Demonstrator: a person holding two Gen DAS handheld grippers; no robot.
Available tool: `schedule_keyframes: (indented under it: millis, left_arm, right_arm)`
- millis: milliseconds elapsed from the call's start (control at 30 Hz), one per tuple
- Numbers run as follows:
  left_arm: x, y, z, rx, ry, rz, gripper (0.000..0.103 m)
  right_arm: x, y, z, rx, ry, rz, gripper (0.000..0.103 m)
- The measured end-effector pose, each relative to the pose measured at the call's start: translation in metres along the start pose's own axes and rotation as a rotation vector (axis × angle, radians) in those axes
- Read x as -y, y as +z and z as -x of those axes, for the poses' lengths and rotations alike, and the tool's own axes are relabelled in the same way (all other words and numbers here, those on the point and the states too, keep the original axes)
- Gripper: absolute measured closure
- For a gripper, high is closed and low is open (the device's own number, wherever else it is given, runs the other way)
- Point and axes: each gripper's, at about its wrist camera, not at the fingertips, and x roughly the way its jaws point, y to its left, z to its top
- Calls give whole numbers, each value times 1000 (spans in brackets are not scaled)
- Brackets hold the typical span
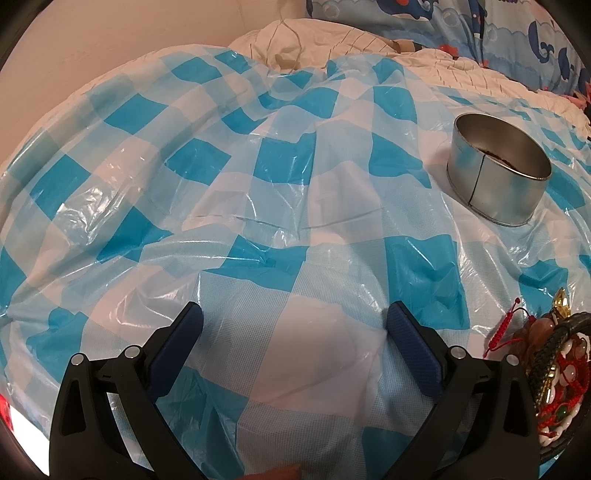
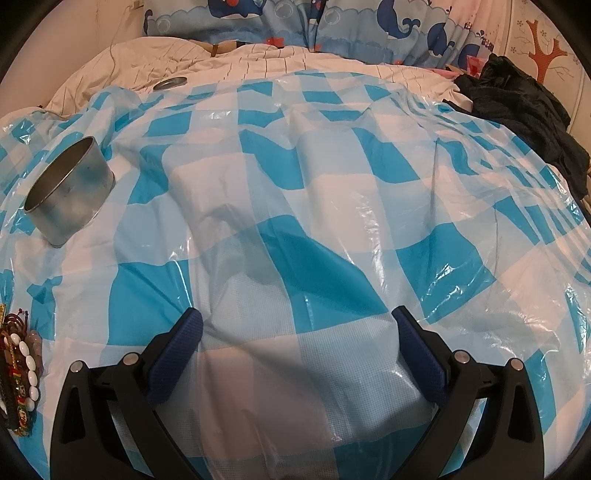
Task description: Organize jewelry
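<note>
A round metal tin stands open-topped on a blue and white checked plastic sheet; something dark lies at its bottom. A heap of jewelry, with red cords, beads and a dark braided band, lies at the lower right of the left wrist view. My left gripper is open over bare sheet, left of the heap, holding nothing. In the right wrist view the tin is at the left and the jewelry at the lower left edge. My right gripper is open and empty, right of both.
The sheet covers a bed with a rumpled striped white quilt behind it. A flat metal lid lies on the quilt. Whale-print pillows line the back, and dark clothing is piled at the right. A wall rises at the left.
</note>
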Motion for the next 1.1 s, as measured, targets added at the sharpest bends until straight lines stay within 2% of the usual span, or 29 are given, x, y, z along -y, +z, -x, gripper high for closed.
schedule_keyframes:
  millis: [433, 500, 600, 733, 833, 900, 967, 1100]
  left_arm:
    - [1, 2, 7, -21, -45, -6, 8]
    - [1, 3, 12, -16, -67, -14, 8]
    - [-2, 4, 24, -1, -119, -12, 8]
    - [-6, 6, 38, 23, -175, -21, 7]
    - [-7, 5, 42, 16, -206, -34, 8]
    - [-7, 5, 45, 17, -222, -41, 8]
    - [-8, 4, 47, 28, -232, -40, 8]
    - [-7, 6, 49, 26, -238, -45, 8]
  right_arm:
    - [-5, 0, 2, 0, -23, 2, 6]
    - [-12, -1, 9, 10, -39, 34, 6]
    - [-24, -3, 27, 48, -15, 117, 6]
    - [-30, 2, 60, 121, 164, 157, 6]
    - [-44, -1, 84, 167, 393, 249, 6]
    - [-61, -9, 94, 187, 432, 340, 6]
    - [-78, -18, 98, 204, 419, 433, 6]
    - [-88, -26, 101, 191, 529, 457, 6]
